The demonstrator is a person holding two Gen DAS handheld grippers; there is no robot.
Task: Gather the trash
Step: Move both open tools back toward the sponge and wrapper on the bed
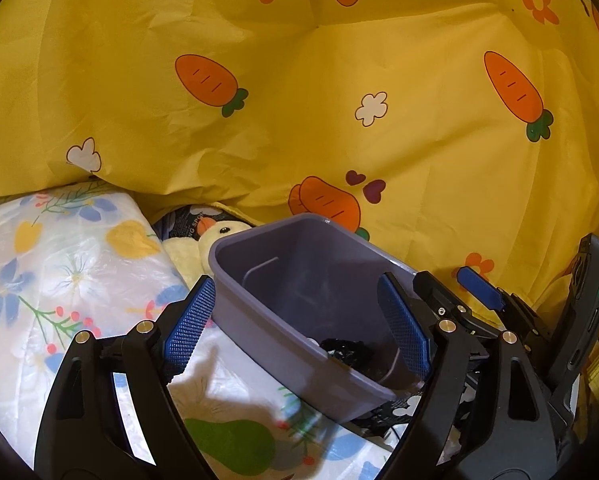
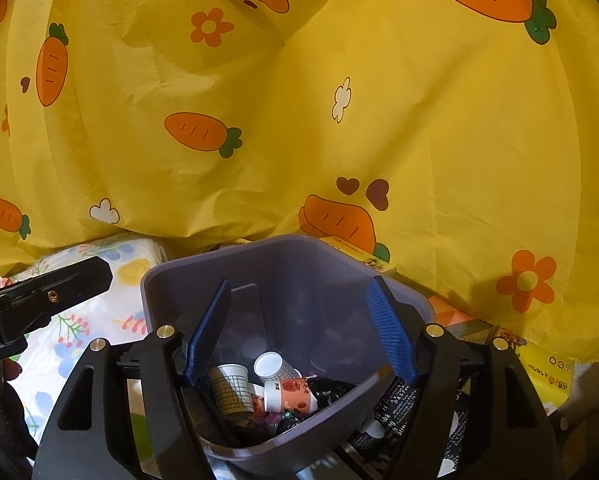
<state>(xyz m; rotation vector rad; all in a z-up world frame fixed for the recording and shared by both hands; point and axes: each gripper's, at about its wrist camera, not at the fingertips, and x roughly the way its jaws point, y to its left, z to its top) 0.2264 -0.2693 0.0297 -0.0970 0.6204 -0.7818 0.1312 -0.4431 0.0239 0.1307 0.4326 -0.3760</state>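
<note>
While spread wide around the bin (image 1: 283, 320), left gripper (image 1: 299, 328): one blue pad (image 1: 189, 328) just outside the near-left wall, the other pad (image 1: 405, 328) inside by the right wall; contact with the walls cannot be told, nothing pinched. Right gripper (image 2: 299, 332) likewise spread, left finger (image 2: 209, 332) inside the bin above the trash, right finger (image 2: 391, 332) over the right rim; holds nothing. Lower in the bin, paper cups: a checked cup (image 2: 229, 392), a white cup (image 2: 273, 366) tipped over, a printed cup (image 2: 289, 396), all lying against dark crumpled wrappers (image 2: 331, 390). Under the bin, floral sheet (image 1: 59, 264) and a black printed bag (image 2: 399, 412). Just beyond the far-left rim, a plush duck (image 1: 215, 234), partly tucked under the cloth. Right of the bin, yellow boxes (image 2: 547, 372). Farther back, yellow carrot-print cloth (image 1: 339, 80) across the whole background.
</note>
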